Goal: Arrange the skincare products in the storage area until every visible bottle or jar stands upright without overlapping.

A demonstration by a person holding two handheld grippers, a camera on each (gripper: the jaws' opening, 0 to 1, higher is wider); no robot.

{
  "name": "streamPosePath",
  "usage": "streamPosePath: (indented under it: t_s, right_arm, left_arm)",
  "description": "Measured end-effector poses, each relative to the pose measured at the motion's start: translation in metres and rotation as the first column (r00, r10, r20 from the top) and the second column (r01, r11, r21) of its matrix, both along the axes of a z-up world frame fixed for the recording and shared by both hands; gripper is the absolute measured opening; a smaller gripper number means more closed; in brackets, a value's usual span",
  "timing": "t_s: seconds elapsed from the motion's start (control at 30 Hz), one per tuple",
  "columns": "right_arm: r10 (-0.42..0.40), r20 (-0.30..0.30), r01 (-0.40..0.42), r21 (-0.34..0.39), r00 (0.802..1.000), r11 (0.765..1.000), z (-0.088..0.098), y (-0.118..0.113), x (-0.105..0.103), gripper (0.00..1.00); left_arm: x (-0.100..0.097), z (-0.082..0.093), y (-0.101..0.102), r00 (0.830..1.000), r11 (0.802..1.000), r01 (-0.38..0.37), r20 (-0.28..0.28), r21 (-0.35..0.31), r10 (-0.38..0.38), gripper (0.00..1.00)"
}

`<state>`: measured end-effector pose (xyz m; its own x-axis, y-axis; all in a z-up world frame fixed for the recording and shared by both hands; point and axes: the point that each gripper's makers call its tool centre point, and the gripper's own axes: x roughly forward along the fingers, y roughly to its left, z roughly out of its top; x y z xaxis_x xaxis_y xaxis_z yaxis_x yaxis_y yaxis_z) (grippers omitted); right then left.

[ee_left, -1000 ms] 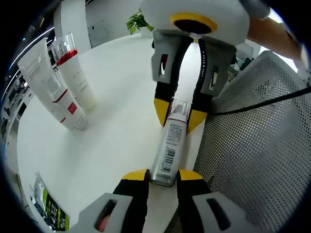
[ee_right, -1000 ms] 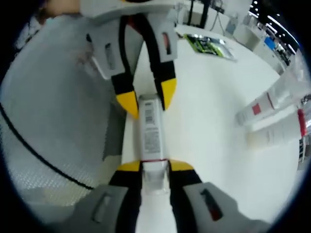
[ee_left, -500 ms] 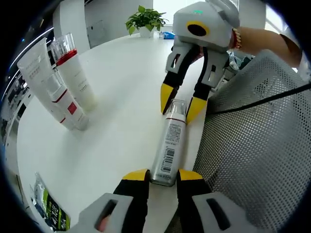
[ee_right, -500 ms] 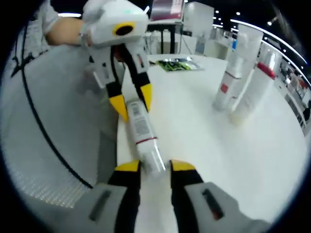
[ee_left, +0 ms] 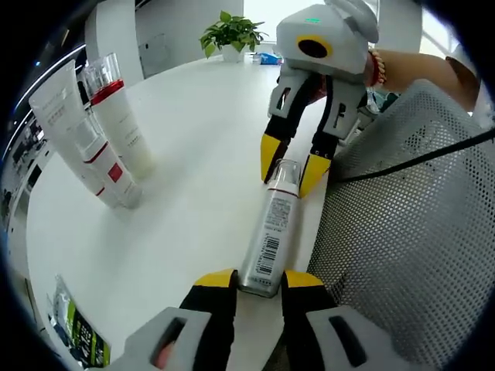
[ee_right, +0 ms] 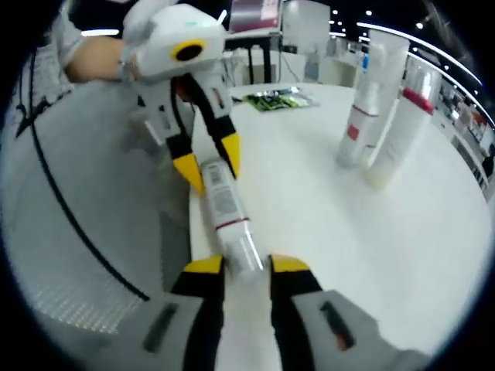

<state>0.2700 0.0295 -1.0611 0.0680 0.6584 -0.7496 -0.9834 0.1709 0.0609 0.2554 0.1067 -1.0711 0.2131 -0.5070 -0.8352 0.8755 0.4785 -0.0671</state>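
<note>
A silver bottle (ee_left: 271, 228) with a clear cap lies on its side on the white table (ee_left: 193, 201), right beside a mesh basket. My left gripper (ee_left: 259, 280) is shut on the bottle's base. My right gripper (ee_left: 291, 166) stands open, its yellow tips astride the cap with a small gap on each side. In the right gripper view the bottle (ee_right: 224, 209) runs from my right gripper (ee_right: 247, 267) at the cap up to my left gripper (ee_right: 207, 161) at the base. Two white tubes with red bands (ee_left: 89, 143) (ee_left: 124, 116) stand upright together.
A grey mesh basket (ee_left: 402, 224) borders the table at the bottle's side, with a black cable across it. A green packet (ee_right: 274, 99) lies flat on the table beyond the left gripper. A potted plant (ee_left: 232, 31) stands far off. The tubes (ee_right: 363, 100) (ee_right: 402, 124) stand apart from the bottle.
My right gripper has let go of the cap, opened a little and drawn back from the bottle. The bottle and my left gripper have stayed put.
</note>
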Motion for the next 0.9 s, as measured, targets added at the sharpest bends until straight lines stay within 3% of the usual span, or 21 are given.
streamPosePath:
  t_s: [0.4,0.63,0.7,0.77,0.83,0.9]
  right_arm:
    - [0.071,0.060,-0.075,0.059,0.996,0.995,0.051,0.012,0.000,0.19]
    - [0.135,0.160,-0.149,0.076,0.978,0.986,0.078,0.035,-0.002,0.19]
    - [0.134,0.166,-0.157,0.135,0.977,0.978,0.089,0.045,-0.004,0.19]
    - [0.102,0.129,-0.132,0.252,0.986,0.959,0.106,0.061,-0.007,0.19]
    - [0.124,0.183,-0.163,0.216,0.975,0.963,0.104,0.068,-0.005,0.19]
    - [0.111,0.176,-0.150,0.226,0.978,0.963,0.105,0.076,-0.004,0.19]
  left_arm:
    - [0.003,0.000,0.000,0.999,0.999,-0.036,-0.011,-0.020,0.036,0.22]
    - [0.005,0.000,0.003,0.999,0.999,-0.046,-0.001,-0.018,0.046,0.22]
    - [0.005,0.000,0.003,0.999,0.999,-0.047,0.000,-0.019,0.047,0.22]
    - [0.006,0.000,0.002,0.999,0.999,-0.047,0.002,-0.019,0.047,0.22]
    - [0.006,0.000,0.002,0.999,0.999,-0.049,0.002,-0.020,0.049,0.22]
    - [0.006,0.000,0.002,0.999,0.998,-0.051,0.004,-0.023,0.051,0.22]
